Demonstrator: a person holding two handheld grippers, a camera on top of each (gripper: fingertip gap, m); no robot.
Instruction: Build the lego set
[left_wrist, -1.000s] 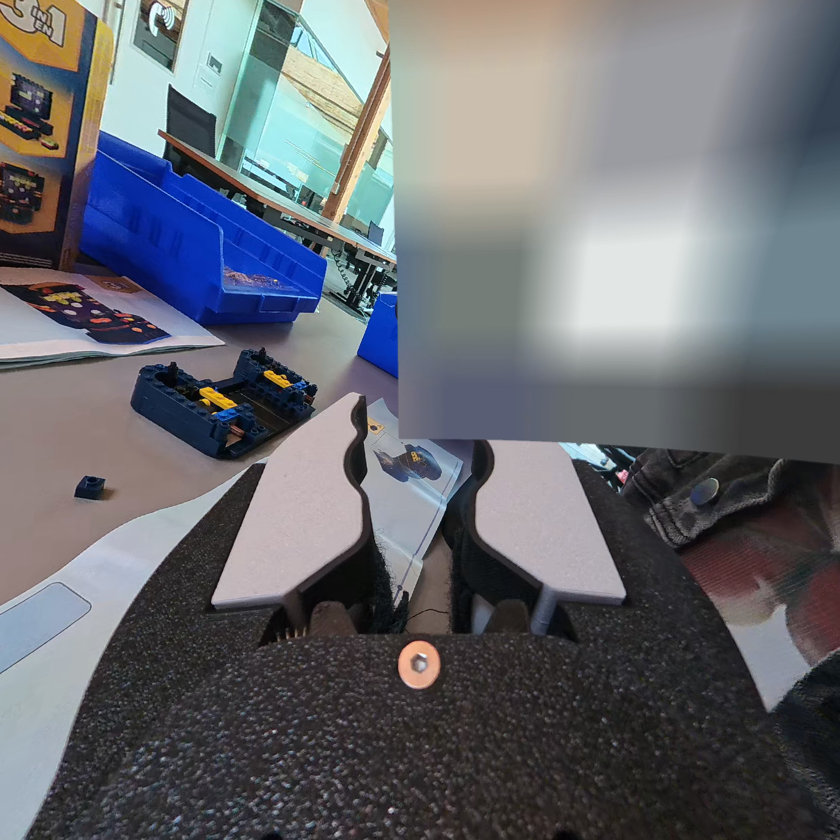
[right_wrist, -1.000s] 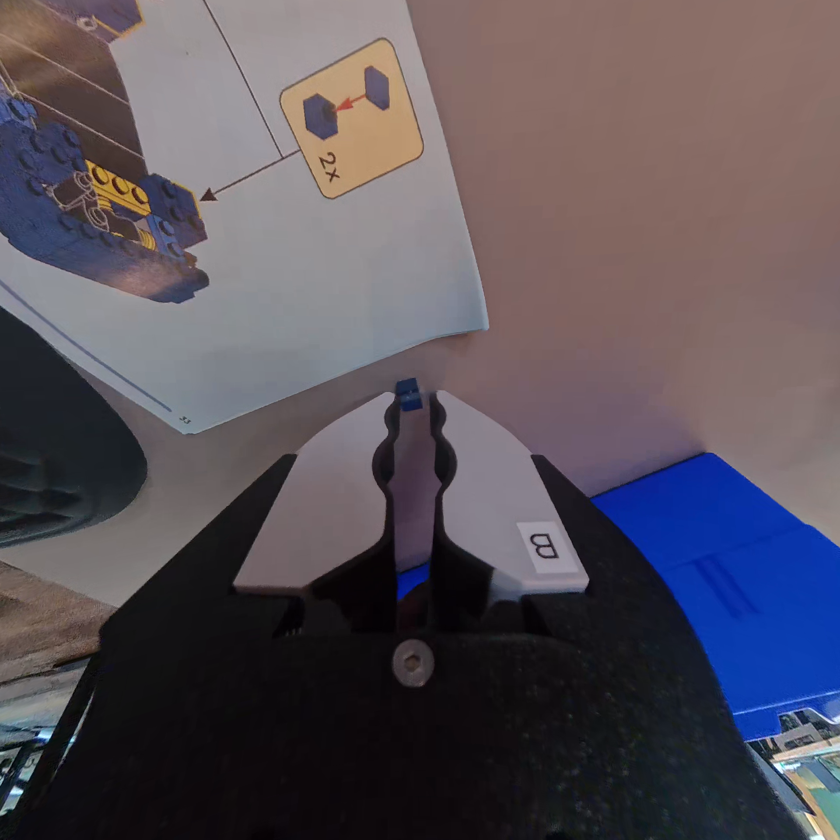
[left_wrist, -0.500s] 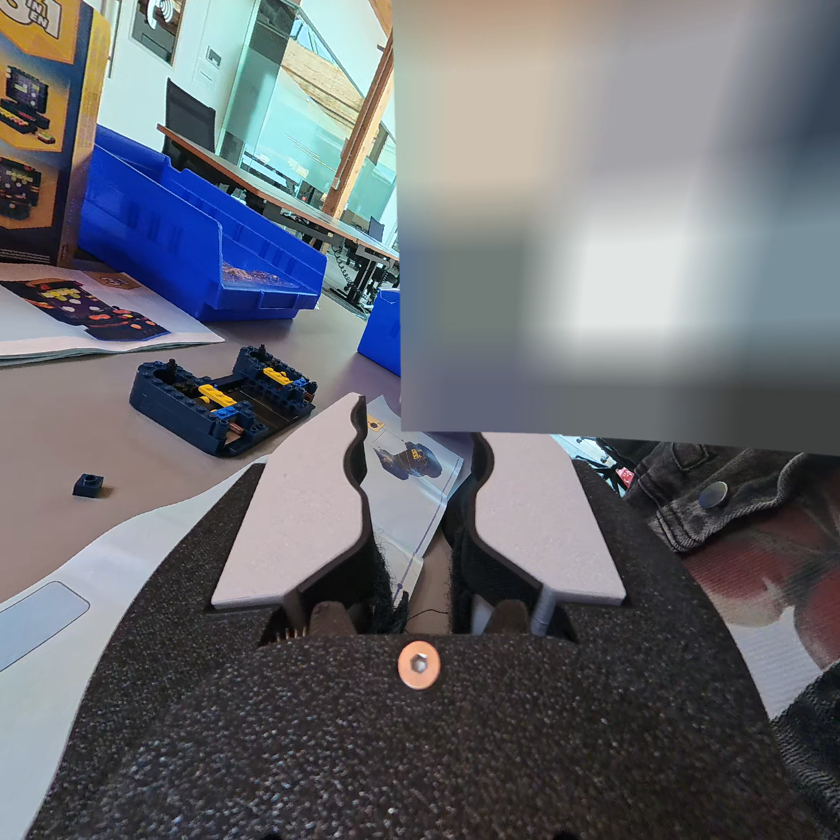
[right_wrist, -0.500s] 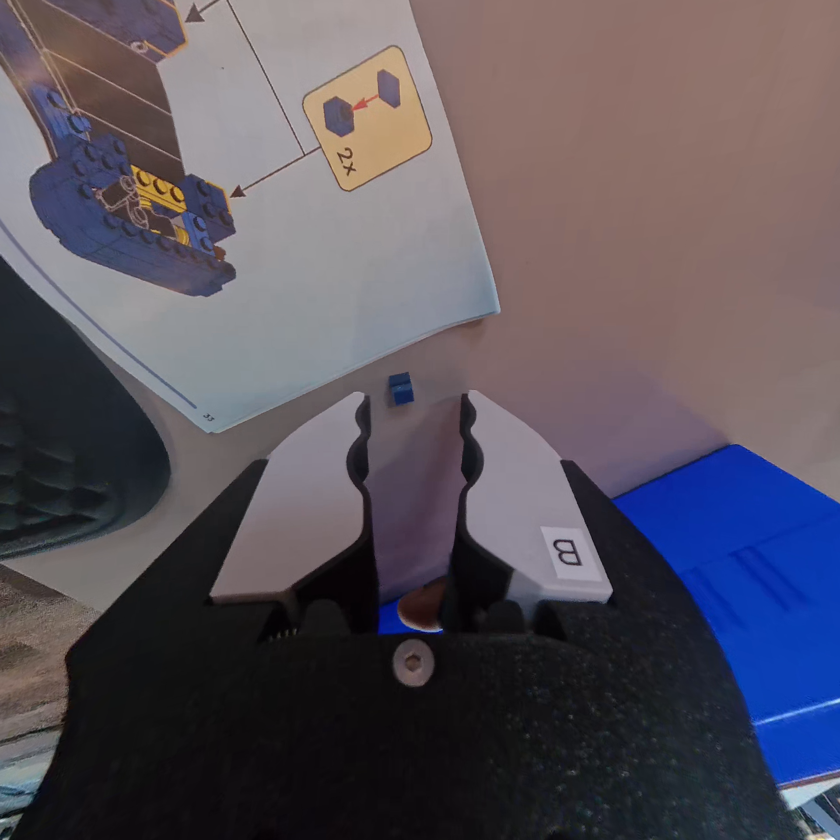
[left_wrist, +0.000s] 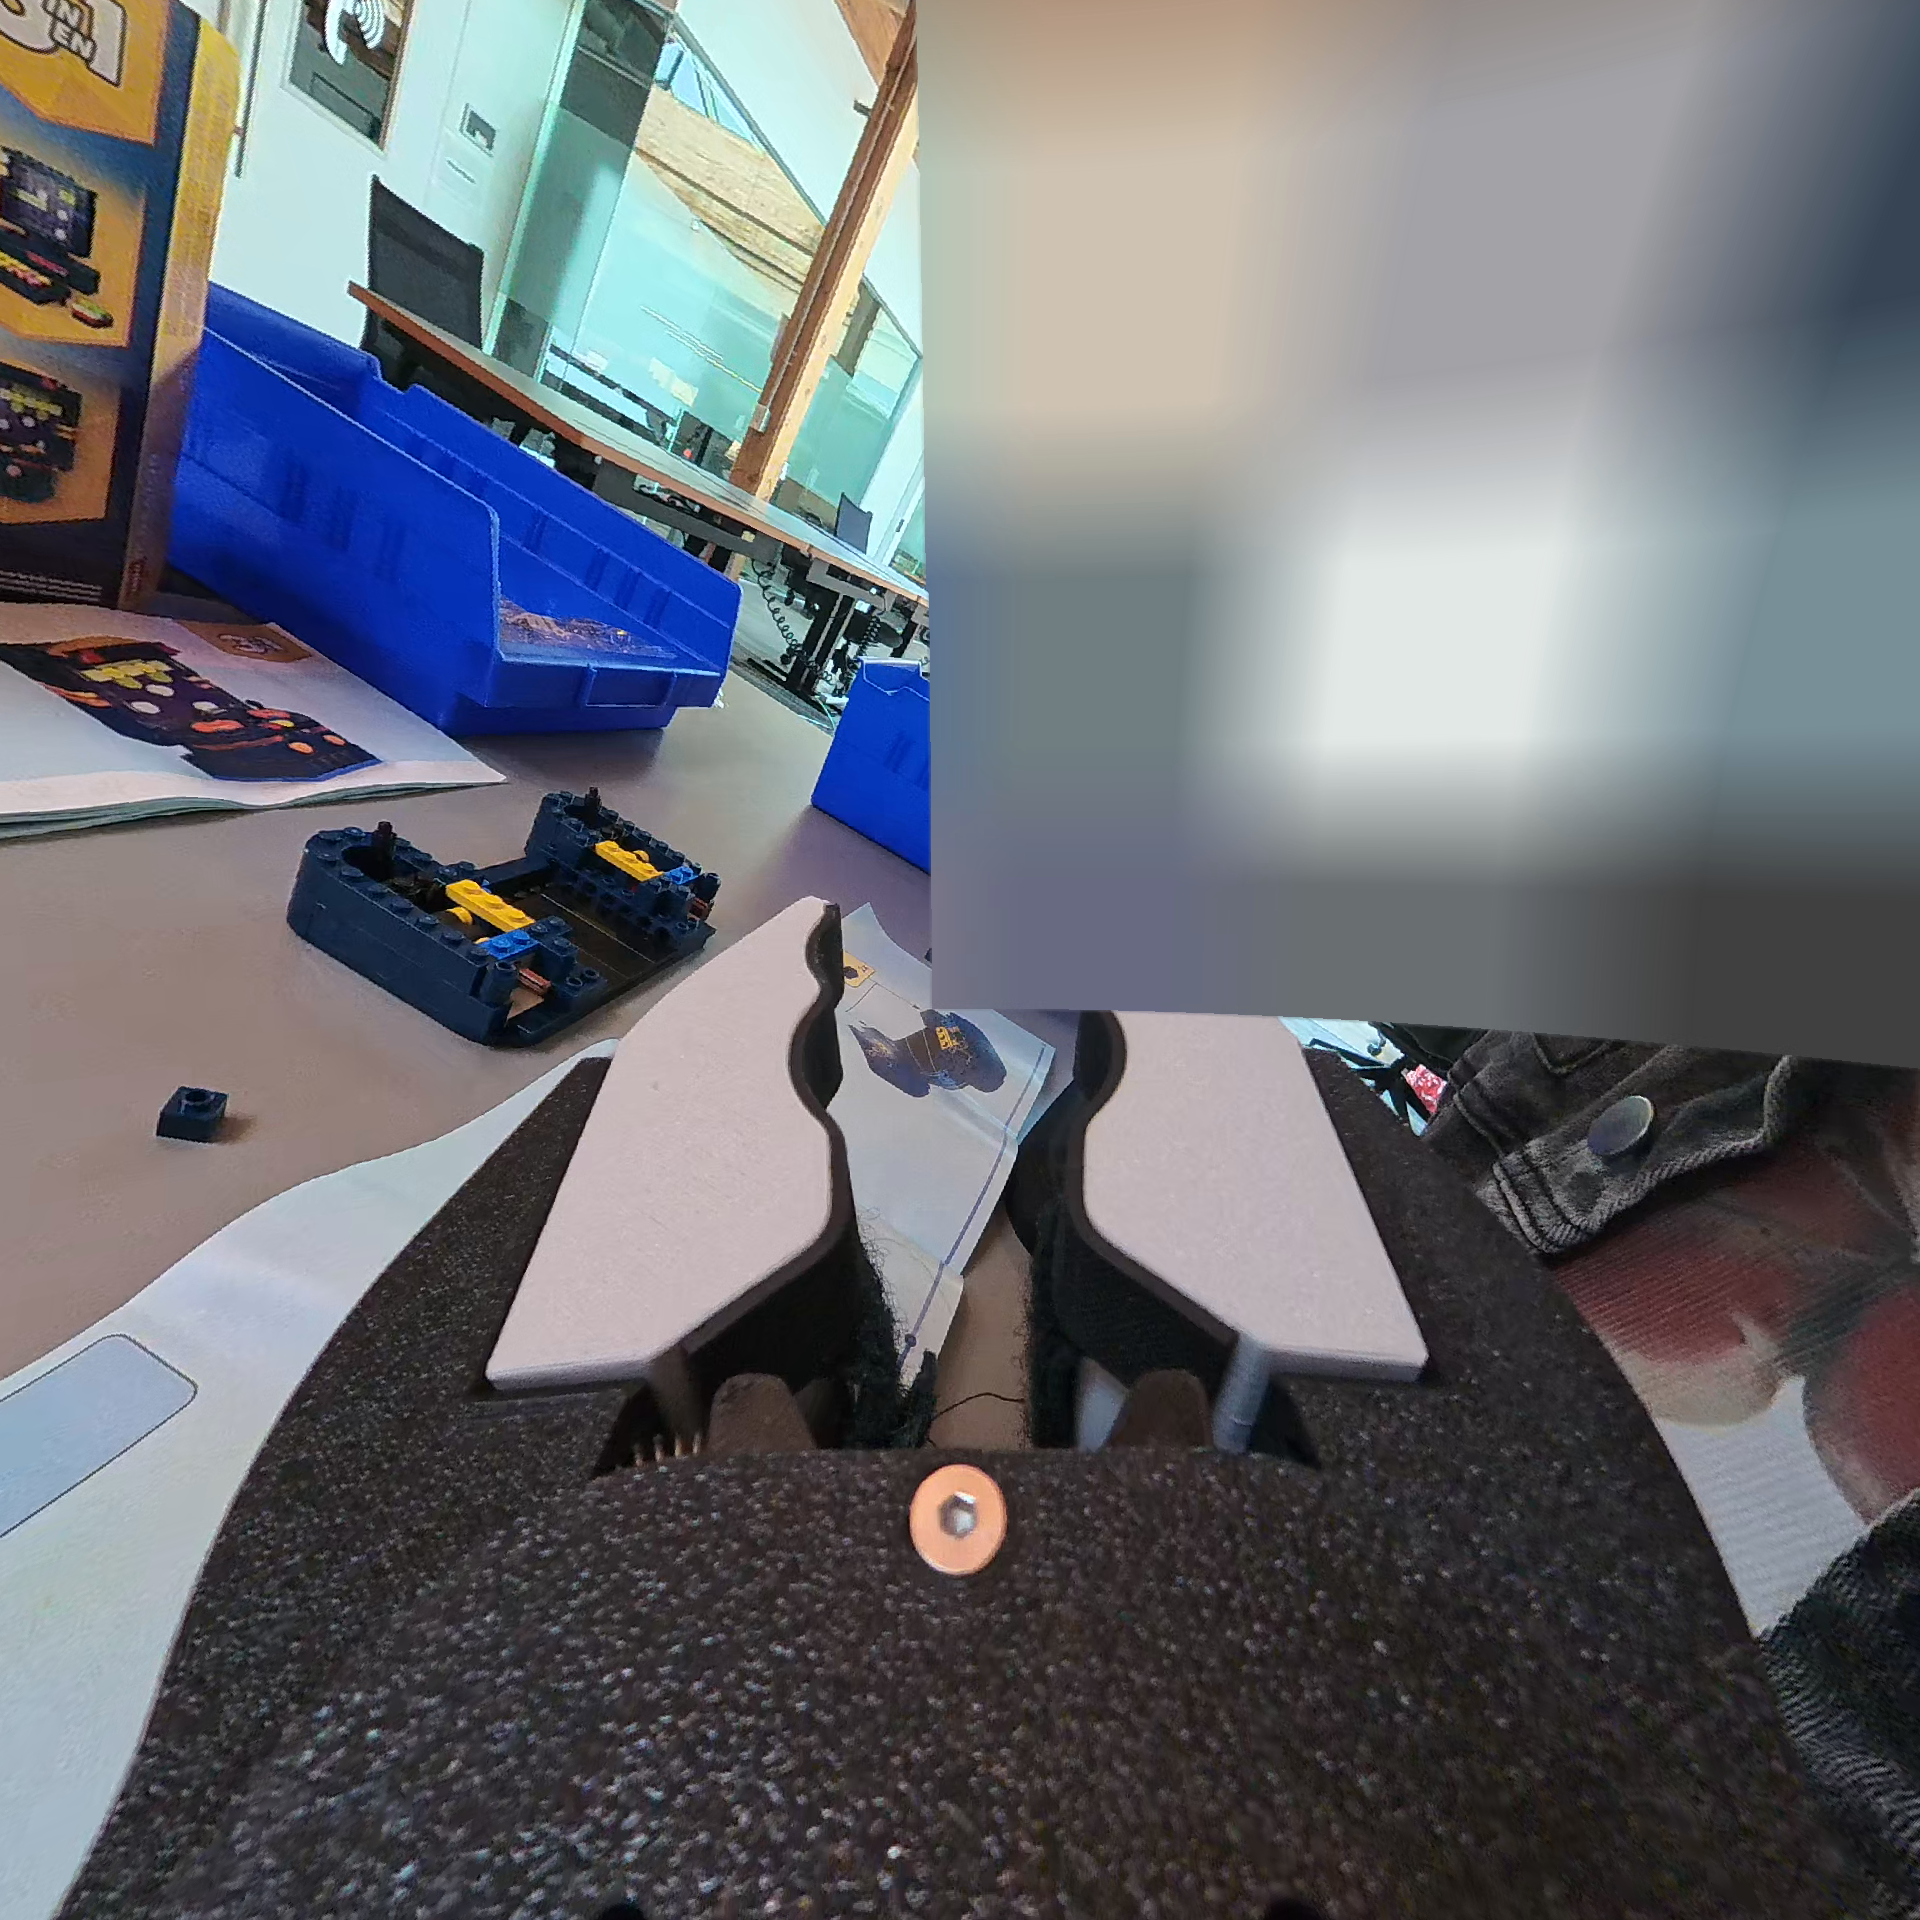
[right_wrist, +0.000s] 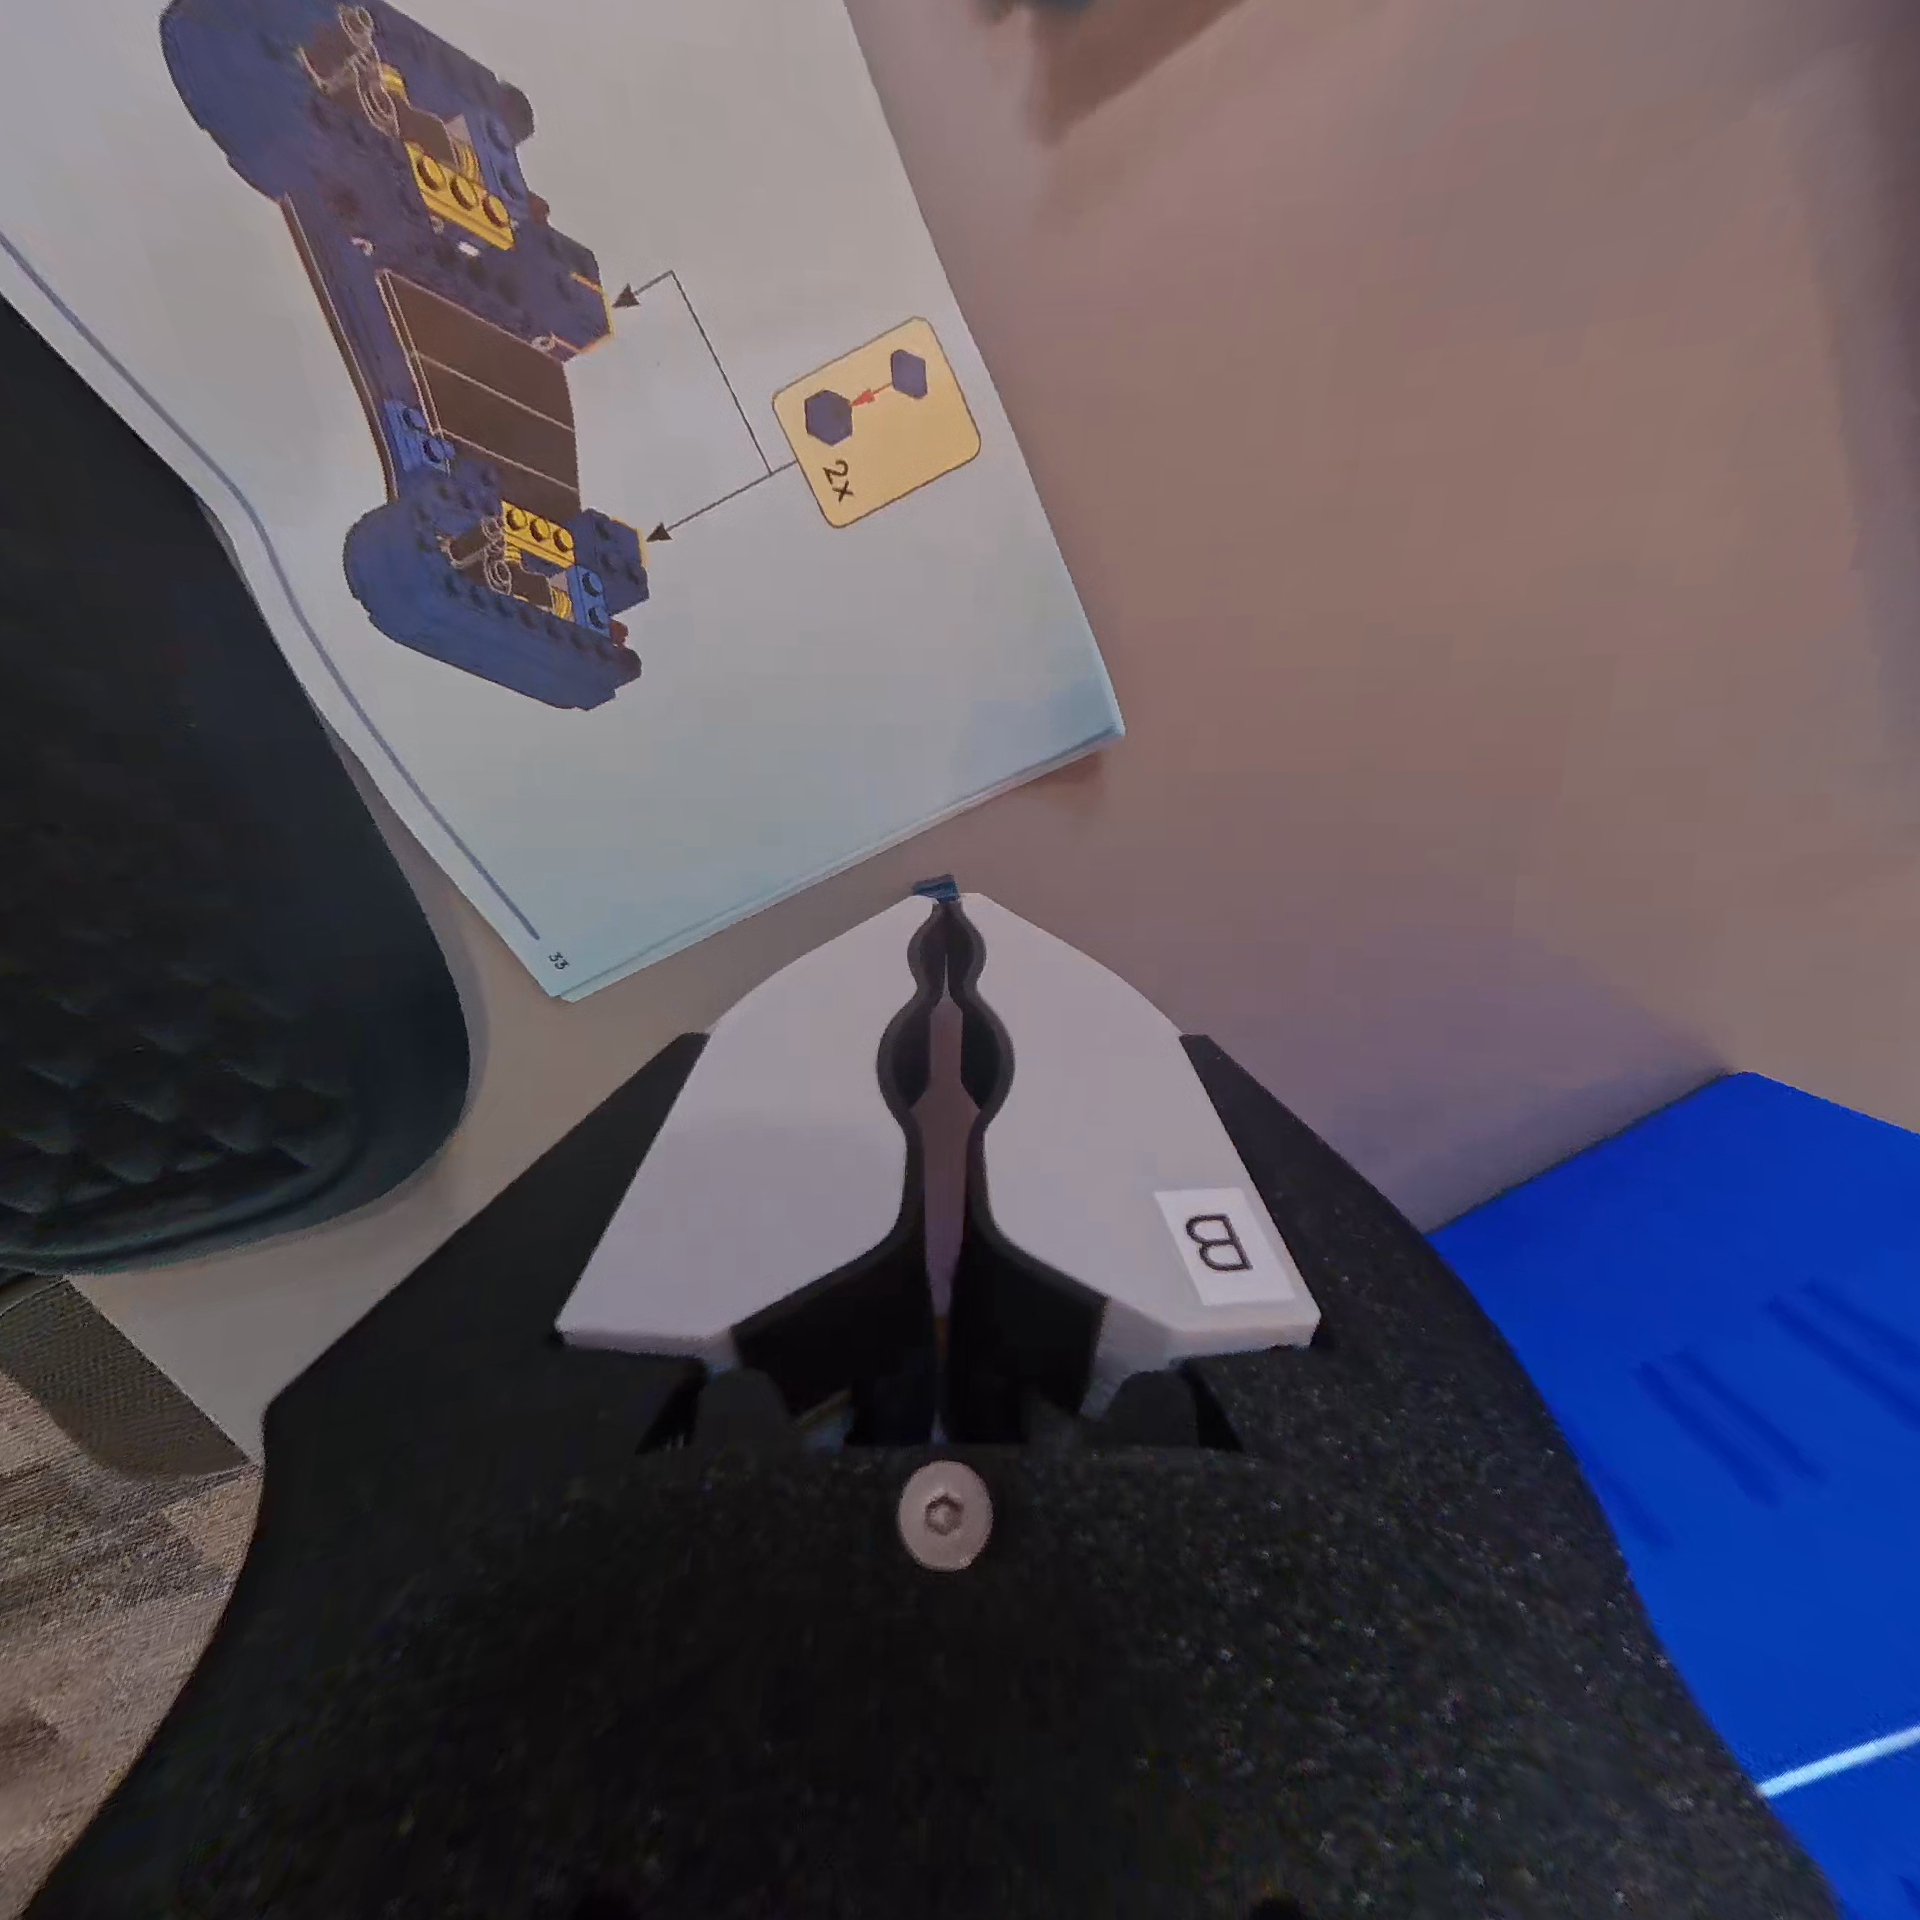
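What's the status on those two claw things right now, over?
Left gripper open, nothing between its fingers. Right gripper closed, tiny blue piece at its tips, beside the instruction booklet. Dark blue brick build untouched on the table.

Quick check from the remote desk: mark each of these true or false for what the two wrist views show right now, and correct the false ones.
1. The left gripper has its jaws apart with nothing between them. True.
2. The right gripper has its fingertips together on a small blue brick. True.
3. The dark blue brick assembly sits inside the blue bin. False: it sits on the table, in front of the bin.
4. The instruction booklet lies closed. False: it lies open, showing a build diagram.
5. A small dark loose brick lies on the table, apart from the assembly. True.
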